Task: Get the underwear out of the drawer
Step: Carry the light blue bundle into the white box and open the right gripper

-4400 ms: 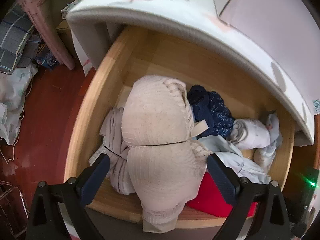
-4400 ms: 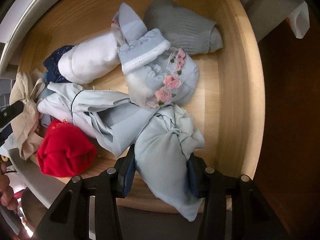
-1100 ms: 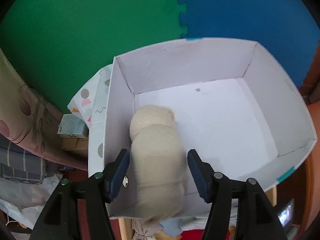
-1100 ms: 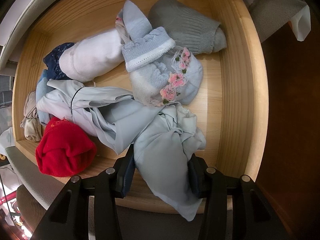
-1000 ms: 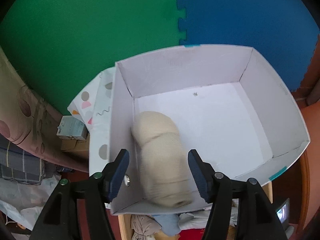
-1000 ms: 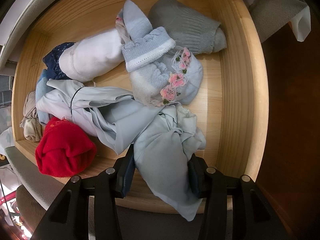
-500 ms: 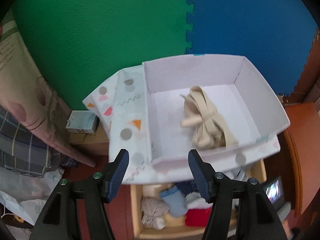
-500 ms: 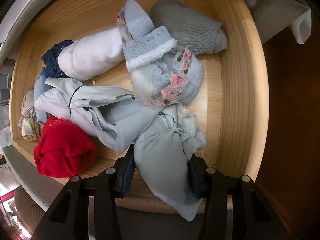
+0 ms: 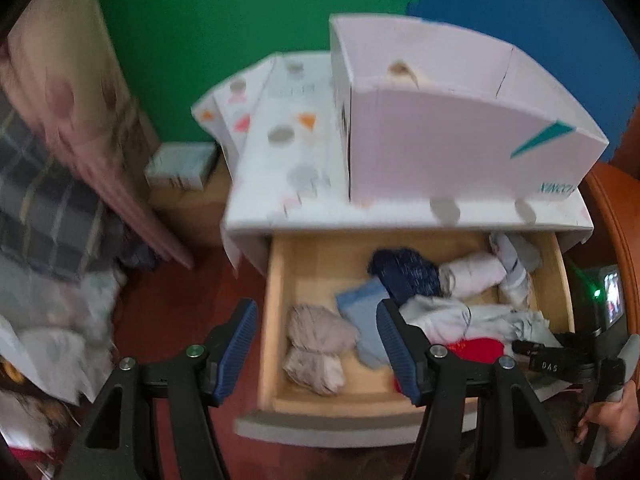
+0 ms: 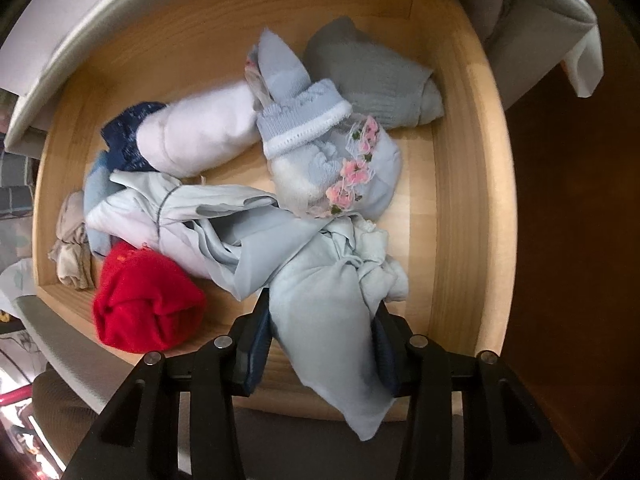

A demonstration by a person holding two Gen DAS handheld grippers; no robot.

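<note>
Pale blue underwear (image 10: 328,304) lies at six o'clock in the wooden drawer (image 10: 460,168), the right gripper (image 10: 320,344) closing its jaws on it. The left gripper (image 9: 316,344), blurred, seems empty, jaws apart.

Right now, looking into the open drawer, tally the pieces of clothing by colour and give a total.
Red bundle: 1
White roll: 1
Navy piece: 1
Grey piece: 1
Beige bundle: 1
Light blue pieces: about 4, tangled, so hard to separate
Total: about 9
</note>
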